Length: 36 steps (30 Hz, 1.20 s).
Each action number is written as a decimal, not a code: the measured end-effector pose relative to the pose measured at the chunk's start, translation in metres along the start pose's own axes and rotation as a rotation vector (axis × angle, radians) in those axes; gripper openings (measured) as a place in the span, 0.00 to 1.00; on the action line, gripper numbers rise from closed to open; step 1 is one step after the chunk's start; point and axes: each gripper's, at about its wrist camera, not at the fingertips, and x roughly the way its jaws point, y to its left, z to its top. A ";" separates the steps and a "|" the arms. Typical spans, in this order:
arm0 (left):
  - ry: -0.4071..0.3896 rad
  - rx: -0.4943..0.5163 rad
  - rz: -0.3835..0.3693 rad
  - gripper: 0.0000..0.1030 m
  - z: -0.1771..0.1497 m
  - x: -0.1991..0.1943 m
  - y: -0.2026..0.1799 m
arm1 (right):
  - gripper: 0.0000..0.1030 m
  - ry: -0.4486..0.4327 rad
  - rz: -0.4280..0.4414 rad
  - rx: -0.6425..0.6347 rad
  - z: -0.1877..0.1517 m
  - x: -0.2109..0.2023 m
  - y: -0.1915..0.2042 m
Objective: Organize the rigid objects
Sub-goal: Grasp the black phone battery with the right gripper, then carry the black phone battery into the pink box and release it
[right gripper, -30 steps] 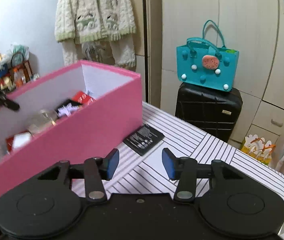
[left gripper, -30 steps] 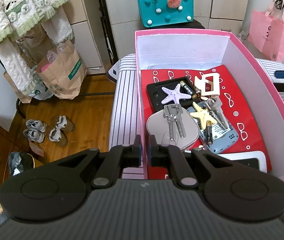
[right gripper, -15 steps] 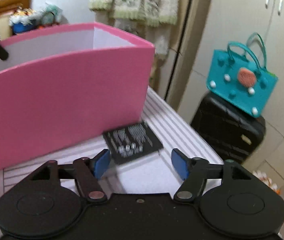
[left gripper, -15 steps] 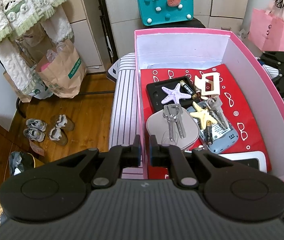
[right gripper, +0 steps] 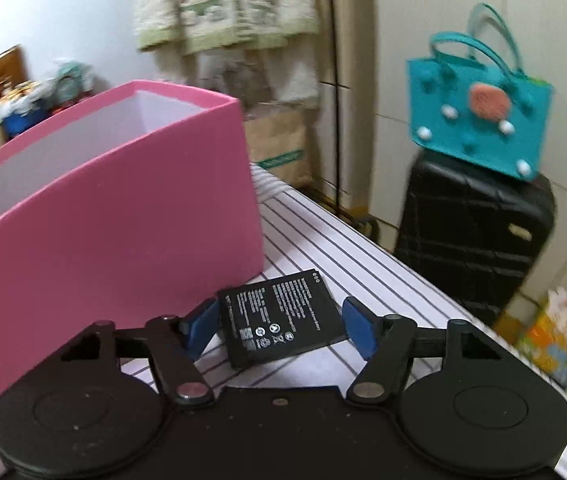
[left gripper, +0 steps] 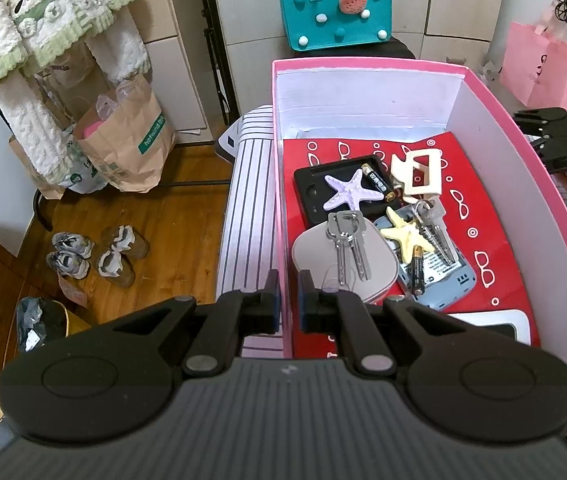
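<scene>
- Phone battery [right gripper: 281, 316]: flat, black, rectangular slab with fine white print; it lies on the striped surface [right gripper: 363, 264] just beside the pink box [right gripper: 123, 216], off its near outer corner.
- Your right gripper [right gripper: 281, 326]: angled downward, blue-padded fingers [right gripper: 357, 326] straddling the battery, one on either side. The jaws are closing, and neither pad presses on the battery yet.
- Pink box, inside view [left gripper: 495, 108]: rigid card, pink outside, white inner walls, red printed liner on the floor.
- Box contents: lilac starfish [left gripper: 349, 194] on a black case [left gripper: 311, 190]; cream starfish [left gripper: 405, 236]; two bunches of metal keys [left gripper: 347, 246]; two cylindrical batteries [left gripper: 377, 182]; a cream rectangular clip [left gripper: 419, 172]; a grey rounded pad [left gripper: 315, 252]; a blue-grey phone shell [left gripper: 449, 280].
- Your left gripper [left gripper: 288, 304]: tilted steeply down at the box's near left wall, clenched on that pink wall, one finger outside and one inside.
- Beyond the box: teal felt bag [right gripper: 479, 108] on a black hard-shell suitcase [right gripper: 475, 236]; fuzzy cream garment [left gripper: 43, 12] hanging at its left.
</scene>
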 end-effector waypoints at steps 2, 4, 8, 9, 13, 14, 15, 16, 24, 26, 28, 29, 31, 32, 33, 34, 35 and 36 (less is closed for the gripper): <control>0.001 0.000 0.001 0.07 0.000 0.000 0.000 | 0.70 0.027 -0.025 0.017 -0.001 -0.003 0.004; 0.000 0.002 0.005 0.07 0.000 0.000 0.000 | 0.70 0.054 -0.021 -0.016 -0.001 -0.003 0.007; -0.007 0.005 0.008 0.07 -0.001 0.001 0.000 | 0.72 0.079 -0.026 -0.048 0.005 0.001 0.005; -0.005 -0.001 0.004 0.07 -0.001 0.001 0.001 | 0.72 0.076 -0.026 -0.056 0.005 0.002 0.005; -0.001 -0.010 -0.003 0.07 -0.002 0.002 0.002 | 0.66 0.081 -0.059 -0.026 0.008 0.001 0.006; -0.001 -0.009 -0.003 0.07 -0.002 0.002 0.003 | 0.66 0.085 -0.069 -0.009 0.007 0.000 0.008; -0.002 -0.008 -0.005 0.07 -0.002 0.002 0.003 | 0.66 0.084 -0.074 0.010 0.005 -0.003 0.010; -0.002 -0.008 -0.007 0.07 -0.002 0.001 0.003 | 0.66 0.074 -0.077 0.029 0.003 -0.007 0.012; -0.016 -0.003 -0.009 0.07 -0.004 -0.001 0.002 | 0.66 -0.010 -0.105 0.083 -0.003 -0.051 0.027; -0.017 -0.014 -0.013 0.07 -0.005 0.000 0.004 | 0.66 -0.034 -0.107 0.076 -0.002 -0.067 0.036; -0.022 -0.019 -0.014 0.06 -0.005 0.000 0.006 | 0.66 -0.062 -0.099 0.069 0.001 -0.084 0.045; -0.024 -0.021 -0.014 0.05 -0.006 0.000 0.006 | 0.66 -0.079 -0.089 0.070 0.003 -0.093 0.050; -0.029 -0.026 -0.017 0.05 -0.006 -0.001 0.006 | 0.66 -0.116 -0.061 0.068 0.007 -0.112 0.062; -0.031 -0.027 -0.017 0.05 -0.007 -0.001 0.006 | 0.66 -0.136 -0.047 0.063 0.010 -0.121 0.068; -0.034 -0.026 -0.017 0.05 -0.008 -0.001 0.006 | 0.66 -0.151 -0.029 0.052 0.013 -0.128 0.075; -0.036 -0.025 -0.018 0.05 -0.008 -0.001 0.006 | 0.66 -0.163 -0.009 0.038 0.017 -0.134 0.082; -0.037 -0.026 -0.020 0.05 -0.008 -0.001 0.006 | 0.66 -0.173 0.016 0.025 0.021 -0.140 0.090; -0.038 -0.029 -0.022 0.05 -0.008 -0.001 0.007 | 0.66 -0.174 0.037 0.012 0.025 -0.143 0.095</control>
